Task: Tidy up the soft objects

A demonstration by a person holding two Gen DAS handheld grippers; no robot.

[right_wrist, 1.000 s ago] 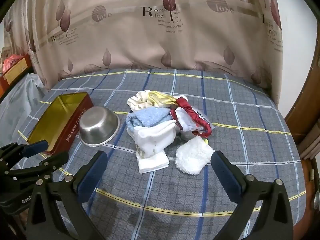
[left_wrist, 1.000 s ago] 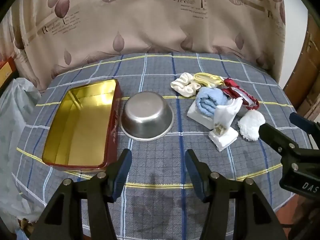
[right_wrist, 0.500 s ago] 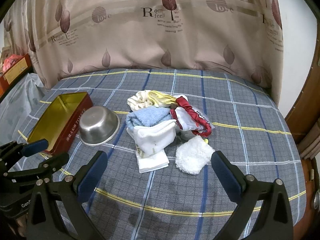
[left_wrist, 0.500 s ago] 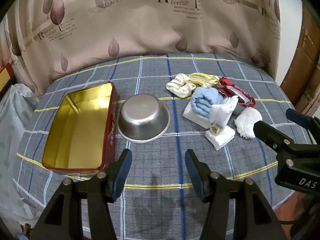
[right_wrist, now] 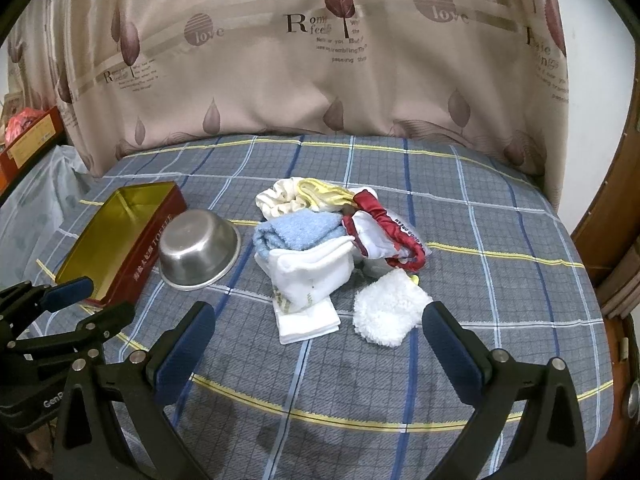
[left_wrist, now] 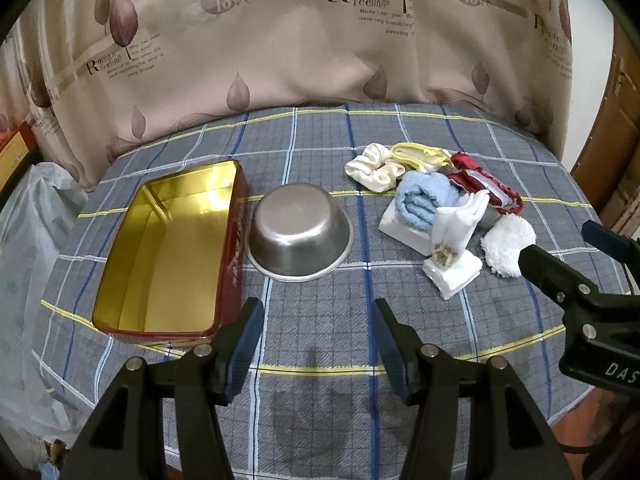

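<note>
A pile of soft things lies on the plaid table: a white sock (right_wrist: pixel 308 280), a blue rolled towel (right_wrist: pixel 298 232), a fluffy white pad (right_wrist: pixel 386 314), a cream scrunchie (right_wrist: pixel 278 200), a yellow cloth (right_wrist: pixel 324 194) and a red-trimmed cloth (right_wrist: pixel 394 236). The pile also shows in the left wrist view, with the sock (left_wrist: pixel 454 240) nearest. An open red tin with a gold inside (left_wrist: pixel 168 248) sits at the left. My left gripper (left_wrist: pixel 318 344) is open and empty, near the front edge. My right gripper (right_wrist: pixel 320 344) is open wide and empty, in front of the pile.
An upside-down steel bowl (left_wrist: pixel 300 232) stands between the tin and the pile. A beige curtain (left_wrist: pixel 320 40) hangs behind the table. A plastic bag (left_wrist: pixel 28 216) lies off the left edge. A wooden door frame (right_wrist: pixel 612 240) is at the right.
Both grippers have drawn back slightly and risen; the view of the table shifted a little. Nothing on the table moved.
</note>
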